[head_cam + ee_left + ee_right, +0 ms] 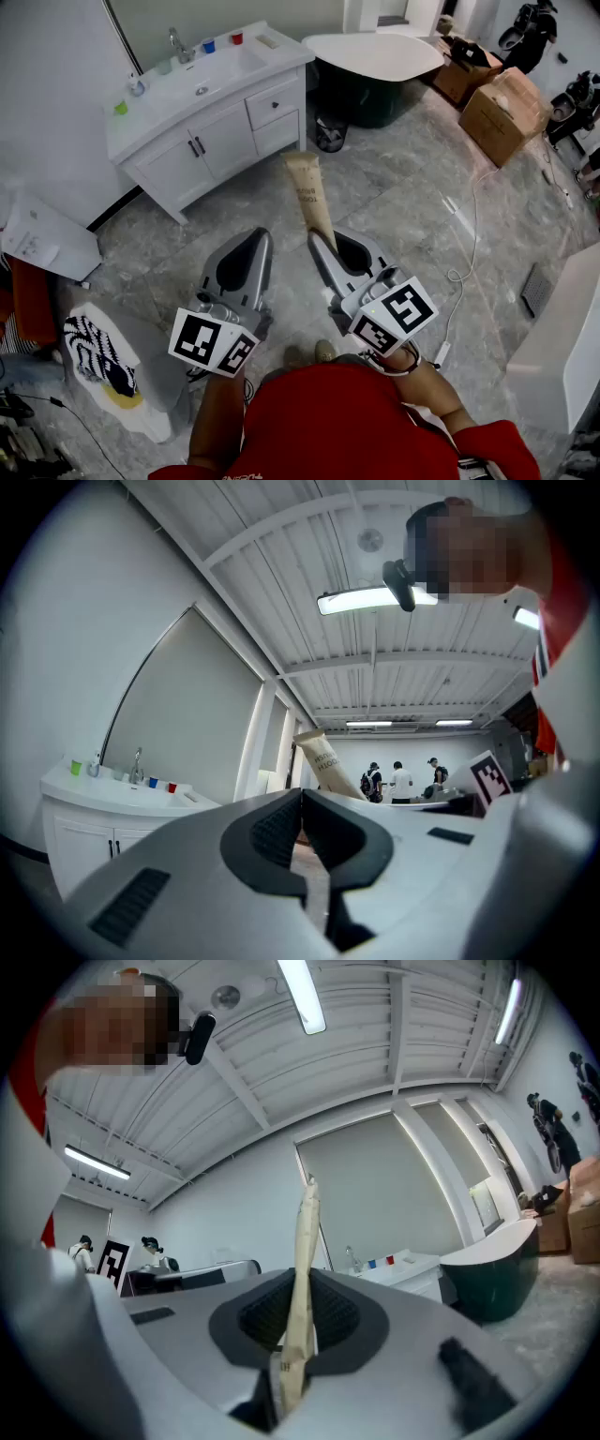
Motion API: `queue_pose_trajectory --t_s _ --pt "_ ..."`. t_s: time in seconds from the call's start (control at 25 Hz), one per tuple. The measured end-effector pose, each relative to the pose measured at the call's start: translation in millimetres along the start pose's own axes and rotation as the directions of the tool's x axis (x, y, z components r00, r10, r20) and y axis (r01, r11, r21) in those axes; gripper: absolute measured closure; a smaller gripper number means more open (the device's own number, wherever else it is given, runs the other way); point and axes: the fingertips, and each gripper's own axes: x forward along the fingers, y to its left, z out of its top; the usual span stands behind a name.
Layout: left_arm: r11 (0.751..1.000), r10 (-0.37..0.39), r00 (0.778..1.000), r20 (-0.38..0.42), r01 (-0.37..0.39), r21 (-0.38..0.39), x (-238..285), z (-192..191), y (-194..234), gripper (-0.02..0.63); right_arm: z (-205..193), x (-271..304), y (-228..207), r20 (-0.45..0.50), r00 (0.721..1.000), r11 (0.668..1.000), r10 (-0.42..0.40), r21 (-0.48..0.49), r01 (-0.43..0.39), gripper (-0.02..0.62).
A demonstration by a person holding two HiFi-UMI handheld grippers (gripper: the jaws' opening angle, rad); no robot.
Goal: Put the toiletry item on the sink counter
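One tube [309, 192], two claws (left [262, 240], right [319, 242])

A tan tube [308, 191] with dark print is clamped by its lower end between the jaws of the right gripper [330, 242], with its flat crimped end pointed away from them. The white sink counter [281, 58] is seen well apart from the tube.

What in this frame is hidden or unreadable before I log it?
- Print on the tube: head view, too small to read in full.
- Lower end of the tube: head view, hidden inside the right gripper.
- Small items on the sink counter: head view, too small to identify.
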Motion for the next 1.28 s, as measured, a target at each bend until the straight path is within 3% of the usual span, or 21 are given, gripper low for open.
queue_pose_trajectory --t_s 0.84,1.28 --pt "0.998 0.055 0.998 0.01 -0.055 -0.019 63.0 -12.0 2.7 0.586 13.8 7.6 -57.7 0.0 0.999 0.998 0.051 -0.034 -0.051 0.545" --pt "0.999 0.054 0.998 0.028 -0.054 0.004 119.6 -9.5 74.3 0.586 17.1 84.0 -114.6 0.004 0.999 0.999 0.033 -0.018 -0.033 0.545"
